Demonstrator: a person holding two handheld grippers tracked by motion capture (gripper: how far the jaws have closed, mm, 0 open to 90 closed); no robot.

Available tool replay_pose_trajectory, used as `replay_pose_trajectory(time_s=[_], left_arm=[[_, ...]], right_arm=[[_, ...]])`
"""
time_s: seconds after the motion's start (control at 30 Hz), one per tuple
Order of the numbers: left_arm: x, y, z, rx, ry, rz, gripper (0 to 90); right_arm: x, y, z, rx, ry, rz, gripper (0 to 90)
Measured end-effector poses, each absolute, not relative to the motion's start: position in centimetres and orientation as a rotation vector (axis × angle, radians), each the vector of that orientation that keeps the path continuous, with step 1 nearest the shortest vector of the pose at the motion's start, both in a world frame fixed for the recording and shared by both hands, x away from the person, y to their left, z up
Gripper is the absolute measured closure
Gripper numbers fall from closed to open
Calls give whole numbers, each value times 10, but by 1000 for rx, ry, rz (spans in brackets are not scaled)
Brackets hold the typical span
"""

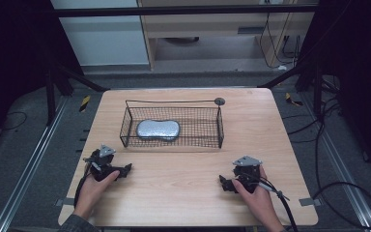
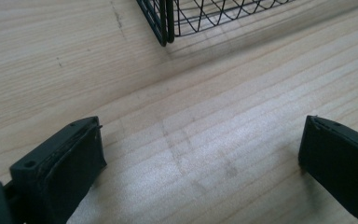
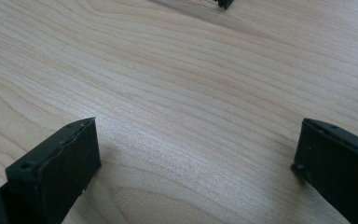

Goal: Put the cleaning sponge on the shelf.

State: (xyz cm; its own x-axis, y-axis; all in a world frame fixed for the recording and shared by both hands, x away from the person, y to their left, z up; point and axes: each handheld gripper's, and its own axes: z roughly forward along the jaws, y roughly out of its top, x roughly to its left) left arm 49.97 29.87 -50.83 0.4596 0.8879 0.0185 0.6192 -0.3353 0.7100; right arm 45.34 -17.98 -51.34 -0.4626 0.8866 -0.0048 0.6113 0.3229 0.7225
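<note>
Both tongs, left tongs (image 1: 125,169) and right tongs (image 1: 223,182), rest spread wide and empty at the lower frame. A silvery pouch (image 1: 158,129) lies in the wire basket (image 1: 172,140) at center; a careless reach could snag the mesh.

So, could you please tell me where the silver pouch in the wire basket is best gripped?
Grip the silver pouch across its narrow middle, coming straight down from above: it lies flat in the wire basket, whose walls block any sideways approach, and it pinches in at the waist.
</note>
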Motion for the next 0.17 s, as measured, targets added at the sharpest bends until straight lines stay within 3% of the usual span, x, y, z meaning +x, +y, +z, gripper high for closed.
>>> replay_pose_trajectory(time_s=[0.17], left_arm=[[500,299,-508,2074,1249,543,0]], right_arm=[[453,-180,-513,1330,2190,932,3]])
